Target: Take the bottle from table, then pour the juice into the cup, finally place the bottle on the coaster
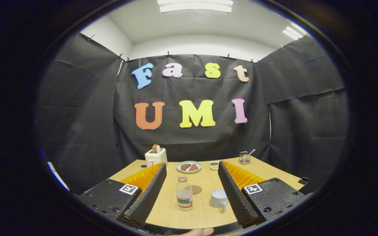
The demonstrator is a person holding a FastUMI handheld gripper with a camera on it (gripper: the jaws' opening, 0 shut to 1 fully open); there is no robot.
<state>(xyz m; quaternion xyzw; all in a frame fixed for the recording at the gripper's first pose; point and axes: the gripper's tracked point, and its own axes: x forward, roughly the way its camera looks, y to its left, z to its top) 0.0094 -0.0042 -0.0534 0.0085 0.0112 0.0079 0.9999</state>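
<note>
The gripper (pixel 192 167) is spread wide, its two fingers apart and holding nothing, raised above the near part of the desk (pixel 169 209). The bottle (pixel 184 193) stands upright on the desk between the fingers, closer to the left one, touching neither. The cup (pixel 219 199) sits just right of the bottle, close beside the right finger, its handle turned toward the gripper. The coaster (pixel 196 189), a round brown disc, lies flat just behind the bottle, partly hidden by it.

Beyond the fingertips, a plate (pixel 189 167) carries two brown pieces. A small dish (pixel 214 165) lies right of it. A toaster (pixel 156 156) with a slice standing in its slot is beyond the left finger. A wire basket (pixel 244 158) with a handle stands beyond the right finger.
</note>
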